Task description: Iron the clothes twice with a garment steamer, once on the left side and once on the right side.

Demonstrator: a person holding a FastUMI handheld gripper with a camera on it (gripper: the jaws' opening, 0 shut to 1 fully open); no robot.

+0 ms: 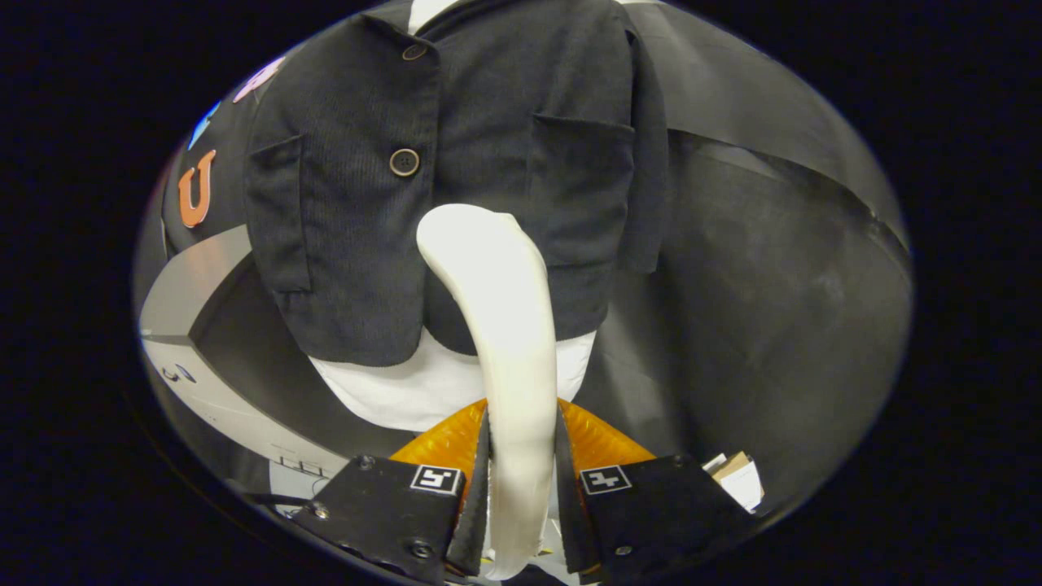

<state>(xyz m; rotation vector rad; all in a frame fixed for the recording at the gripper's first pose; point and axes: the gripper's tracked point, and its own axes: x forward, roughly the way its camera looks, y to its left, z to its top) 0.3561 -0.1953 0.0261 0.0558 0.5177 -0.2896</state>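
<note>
A dark corduroy jacket (pixel 456 163) with two round buttons and two patch pockets hangs over a white undershirt (pixel 407 391), straight ahead of the fingers. My gripper (pixel 521 472) is shut on the handle of a white garment steamer (pixel 496 309). The steamer rises from between the fingers and curves up toward the jacket. Its head lies over the lower front of the jacket, just right of the button line and below the lower button (pixel 404 162). Whether the head touches the cloth I cannot tell.
A grey panel (pixel 781 268) stands to the right of the jacket. A pale grey surface (pixel 195 285) lies down to the left. A small cardboard box (pixel 737 476) sits low beside the right finger.
</note>
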